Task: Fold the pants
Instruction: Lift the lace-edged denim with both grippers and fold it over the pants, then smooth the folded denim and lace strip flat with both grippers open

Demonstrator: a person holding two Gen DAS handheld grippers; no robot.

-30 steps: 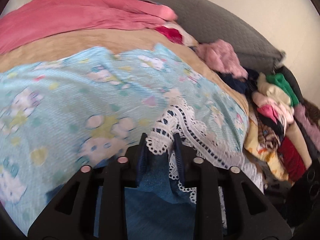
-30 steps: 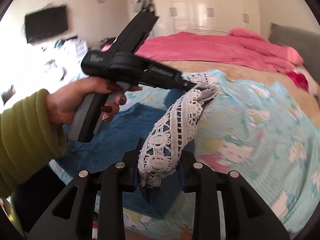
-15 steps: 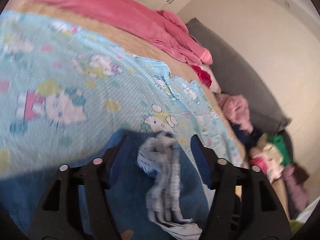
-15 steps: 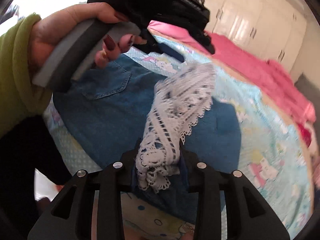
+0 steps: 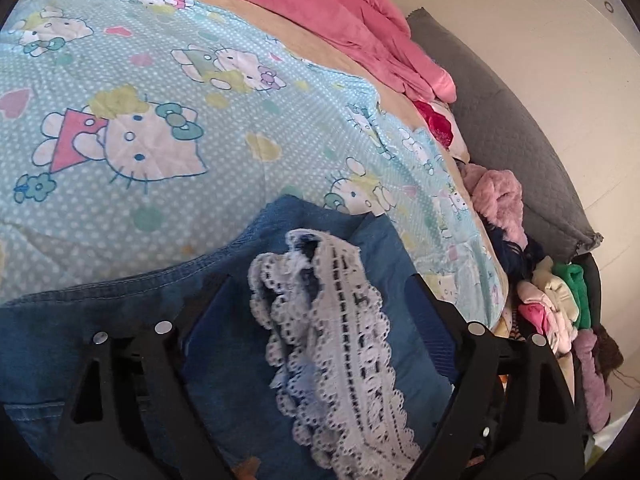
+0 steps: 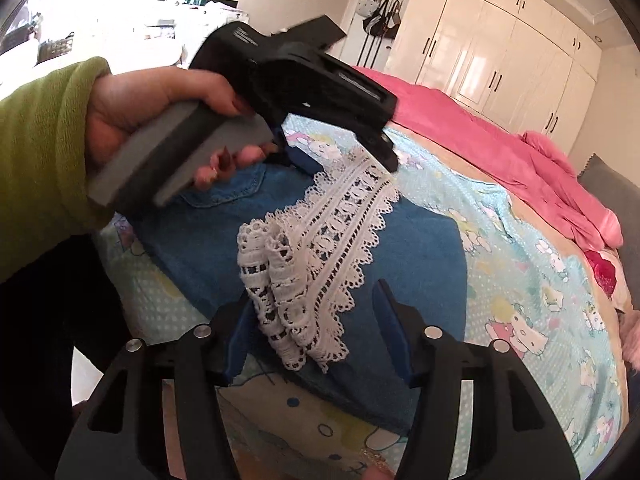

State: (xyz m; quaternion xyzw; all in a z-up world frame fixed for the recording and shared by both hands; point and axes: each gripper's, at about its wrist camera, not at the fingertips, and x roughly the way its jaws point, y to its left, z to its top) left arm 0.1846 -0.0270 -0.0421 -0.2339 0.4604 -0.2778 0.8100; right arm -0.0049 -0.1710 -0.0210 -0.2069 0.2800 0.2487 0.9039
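Note:
Blue denim pants (image 6: 404, 248) with a white lace hem (image 6: 320, 252) lie folded on the light-blue cartoon bedsheet (image 6: 532, 280). In the left wrist view the denim (image 5: 104, 320) and its lace hem (image 5: 340, 340) lie between my open left gripper's (image 5: 320, 288) jaws, released. My right gripper (image 6: 316, 304) is open, with the lace hem lying loose between its blue fingers (image 6: 390, 312). The left gripper (image 6: 344, 148), held by a hand in a green sleeve, hovers over the far end of the lace in the right wrist view.
A pink blanket (image 5: 340, 12) lies across the far bed. A grey pillow (image 5: 516, 136) and a pile of mixed clothes (image 5: 548, 300) sit at the right. White wardrobes (image 6: 500, 48) stand behind the bed.
Both grippers lowered the lace hem onto the denim and opened. The left opened half a second ago, the right just now. The hem now lies loose.

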